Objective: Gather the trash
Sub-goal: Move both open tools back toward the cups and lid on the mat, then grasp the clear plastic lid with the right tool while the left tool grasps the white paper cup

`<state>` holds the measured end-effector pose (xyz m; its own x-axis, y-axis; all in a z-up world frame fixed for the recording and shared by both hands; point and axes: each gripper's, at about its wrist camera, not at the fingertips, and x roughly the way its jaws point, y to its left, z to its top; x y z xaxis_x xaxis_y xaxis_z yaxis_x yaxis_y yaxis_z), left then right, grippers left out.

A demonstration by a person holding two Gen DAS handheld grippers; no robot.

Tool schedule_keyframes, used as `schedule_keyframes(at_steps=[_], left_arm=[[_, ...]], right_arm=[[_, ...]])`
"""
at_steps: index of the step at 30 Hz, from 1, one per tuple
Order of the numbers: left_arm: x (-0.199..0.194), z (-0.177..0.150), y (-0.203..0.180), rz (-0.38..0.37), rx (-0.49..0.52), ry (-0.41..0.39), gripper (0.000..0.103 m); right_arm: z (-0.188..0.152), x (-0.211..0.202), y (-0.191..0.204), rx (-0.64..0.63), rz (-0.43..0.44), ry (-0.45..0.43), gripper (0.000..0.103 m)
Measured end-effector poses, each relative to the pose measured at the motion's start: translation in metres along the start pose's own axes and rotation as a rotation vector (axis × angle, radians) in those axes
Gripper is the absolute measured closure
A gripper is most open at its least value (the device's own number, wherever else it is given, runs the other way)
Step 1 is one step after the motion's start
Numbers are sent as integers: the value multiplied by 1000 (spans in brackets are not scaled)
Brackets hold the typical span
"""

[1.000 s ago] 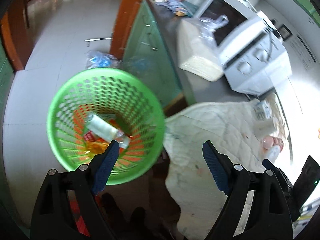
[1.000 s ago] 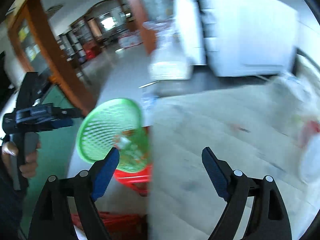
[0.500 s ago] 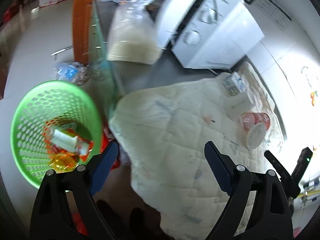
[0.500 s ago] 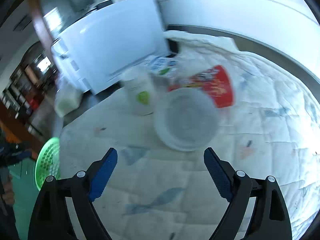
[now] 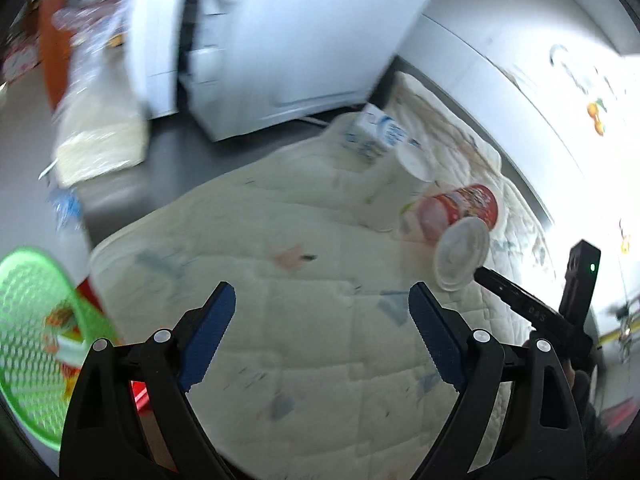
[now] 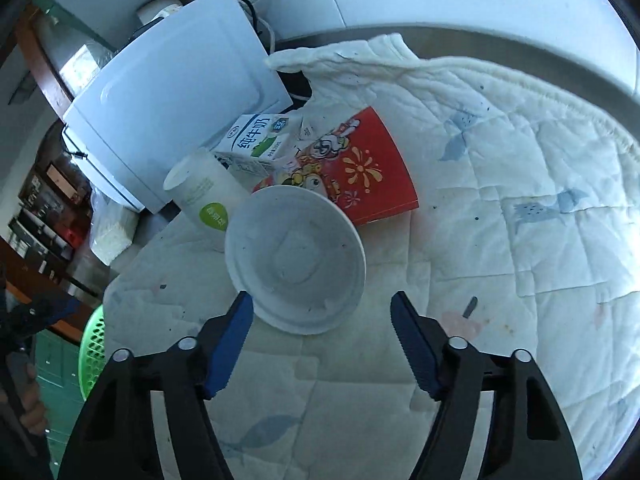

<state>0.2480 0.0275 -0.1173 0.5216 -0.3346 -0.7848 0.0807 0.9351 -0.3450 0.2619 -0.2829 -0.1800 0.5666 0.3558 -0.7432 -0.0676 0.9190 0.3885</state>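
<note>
Both views have swung off the green plastic mesh basket [image 5: 28,332] and onto the quilted white cloth [image 6: 500,216] covering the counter. Right gripper [image 6: 322,338] hangs low over that cloth with its blue-padded jaws closing but not yet touching anything; the near rim of the white round plastic lid [image 6: 296,268] lies just ahead of and between the pads. Just beyond the lid, and touching it, lies the red printed paper cup [image 6: 356,168] on its side; a frosted white plastic cup [image 6: 200,188] and a white-and-green milk carton [image 6: 256,142] lie beside it, up against a white appliance [image 6: 168,84]. Left gripper [image 5: 322,338] is spread wide and empty, farther from the lid, over bare cloth. The basket, already holding wrappers, sits past the cloth's edge, well apart from the lid.

The step in hand looks like picking the lid. Next the right gripper would need to slide forward so the pads straddle the thin rim before pinching, then carry it to the basket.
</note>
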Motion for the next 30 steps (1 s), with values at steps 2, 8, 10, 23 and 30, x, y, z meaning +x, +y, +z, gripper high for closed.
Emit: schedule_keyframes(at_steps=[2, 8, 10, 23, 30], left_arm=[[10, 5, -11, -11, 38, 4, 16], [46, 29, -44, -37, 152, 16, 16], [58, 36, -51, -47, 179, 18, 16], [118, 61, -67, -66, 217, 24, 17], [131, 66, -73, -86, 233, 16, 32]], right_arm=[[2, 4, -4, 11, 13, 3, 46], [5, 10, -9, 42, 72, 12, 54], [6, 14, -11, 53, 91, 20, 56], [7, 23, -21, 86, 143, 33, 82], [7, 23, -22, 86, 160, 31, 88]])
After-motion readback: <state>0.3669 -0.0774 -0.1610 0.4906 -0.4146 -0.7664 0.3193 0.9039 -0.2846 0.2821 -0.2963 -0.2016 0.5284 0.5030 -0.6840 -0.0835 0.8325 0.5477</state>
